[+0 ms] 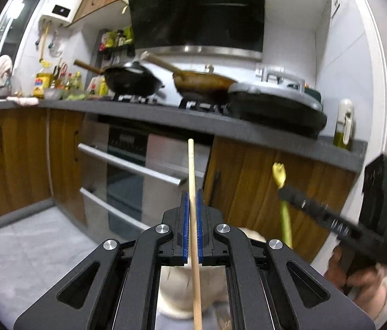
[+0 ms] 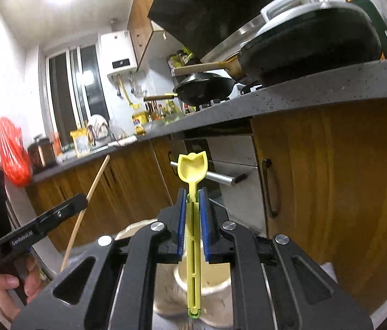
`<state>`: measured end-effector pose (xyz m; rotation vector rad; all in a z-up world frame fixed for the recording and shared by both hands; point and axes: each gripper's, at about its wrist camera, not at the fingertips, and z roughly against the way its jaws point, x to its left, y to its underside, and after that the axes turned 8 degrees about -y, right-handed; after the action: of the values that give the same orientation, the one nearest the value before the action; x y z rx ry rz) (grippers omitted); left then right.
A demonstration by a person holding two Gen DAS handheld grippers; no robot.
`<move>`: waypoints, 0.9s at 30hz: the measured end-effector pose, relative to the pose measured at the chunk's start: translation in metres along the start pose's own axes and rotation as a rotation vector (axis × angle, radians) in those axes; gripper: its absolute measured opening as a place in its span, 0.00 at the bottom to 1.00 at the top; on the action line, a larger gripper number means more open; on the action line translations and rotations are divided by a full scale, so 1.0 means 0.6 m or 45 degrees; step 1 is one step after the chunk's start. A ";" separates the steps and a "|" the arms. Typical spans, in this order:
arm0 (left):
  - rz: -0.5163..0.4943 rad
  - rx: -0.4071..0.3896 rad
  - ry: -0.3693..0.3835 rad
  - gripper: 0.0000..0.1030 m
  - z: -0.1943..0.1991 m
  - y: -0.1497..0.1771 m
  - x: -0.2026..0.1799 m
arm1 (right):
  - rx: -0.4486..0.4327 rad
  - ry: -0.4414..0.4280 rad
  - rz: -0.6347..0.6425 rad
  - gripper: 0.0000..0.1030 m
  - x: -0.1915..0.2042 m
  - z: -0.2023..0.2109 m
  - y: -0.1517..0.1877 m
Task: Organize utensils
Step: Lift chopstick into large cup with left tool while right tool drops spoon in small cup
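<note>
Chopstick (image 1: 192, 181): pinched between the left gripper (image 1: 192, 200) pads — long ends stick out fore and aft, held in mid-air before the cabinets.
Spoon (image 2: 192, 170): yellow, clenched by its handle in the right gripper (image 2: 192, 200), bowl forward.
Cup (image 2: 207, 288): pale, below both grippers, partly hidden.
Risk: judging by the thin grip, the chopstick could pivot or slip — its long tail may knock the cup.
Second risk: both grippers are near; the utensils could clash.

Wooden cabinets (image 1: 14, 151) under a grey counter (image 1: 166, 115), white walls (image 1: 341, 63).
</note>
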<state>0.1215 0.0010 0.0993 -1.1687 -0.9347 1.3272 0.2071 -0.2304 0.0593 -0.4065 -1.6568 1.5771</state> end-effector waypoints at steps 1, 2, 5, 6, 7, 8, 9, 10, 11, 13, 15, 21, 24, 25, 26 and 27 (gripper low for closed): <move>0.003 -0.021 0.000 0.05 -0.009 -0.007 -0.005 | -0.009 0.000 -0.013 0.10 -0.005 -0.009 -0.001; 0.006 -0.049 -0.015 0.05 -0.024 -0.017 -0.010 | -0.017 0.006 -0.020 0.10 -0.008 -0.016 -0.001; 0.008 -0.098 -0.050 0.05 -0.058 -0.029 -0.017 | -0.037 0.033 -0.023 0.10 -0.016 -0.039 -0.002; 0.015 -0.108 -0.055 0.05 -0.066 -0.031 -0.014 | -0.033 0.046 -0.020 0.10 -0.018 -0.047 0.001; 0.030 -0.117 -0.069 0.05 -0.080 -0.035 -0.014 | -0.027 0.058 -0.012 0.10 -0.018 -0.056 0.004; 0.040 -0.120 -0.089 0.05 -0.090 -0.034 -0.012 | -0.024 0.070 -0.002 0.10 -0.018 -0.059 0.007; 0.050 -0.128 -0.103 0.05 -0.097 -0.034 -0.008 | -0.024 0.091 0.017 0.10 -0.017 -0.064 0.011; 0.059 -0.145 -0.123 0.05 -0.108 -0.034 -0.006 | -0.026 0.104 0.037 0.10 -0.015 -0.069 0.015; 0.056 -0.158 -0.139 0.05 -0.111 -0.031 -0.004 | -0.029 0.115 0.049 0.10 -0.014 -0.070 0.017; 0.038 -0.194 -0.197 0.05 -0.125 -0.030 -0.005 | -0.029 0.130 0.084 0.10 -0.011 -0.074 0.025; 0.008 -0.210 -0.240 0.05 -0.132 -0.025 -0.007 | -0.025 0.147 0.104 0.10 -0.011 -0.077 0.032; -0.016 -0.194 -0.214 0.05 -0.107 0.003 0.000 | 0.053 0.153 0.093 0.10 -0.017 -0.082 0.049; -0.039 -0.155 -0.201 0.05 -0.079 0.020 0.003 | 0.109 0.196 0.106 0.10 -0.012 -0.071 0.054; -0.058 -0.134 -0.214 0.05 -0.069 0.026 0.002 | 0.139 0.212 0.104 0.10 -0.009 -0.066 0.058; -0.073 -0.114 -0.240 0.05 -0.058 0.032 0.000 | 0.161 0.227 0.102 0.10 -0.008 -0.063 0.062; -0.084 -0.083 -0.248 0.05 -0.050 0.040 0.000 | 0.188 0.243 0.102 0.10 -0.006 -0.057 0.068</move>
<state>0.1453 -0.0041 0.0696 -1.0614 -1.1548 1.3840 0.2223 -0.2023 0.0166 -0.5336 -1.3858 1.6527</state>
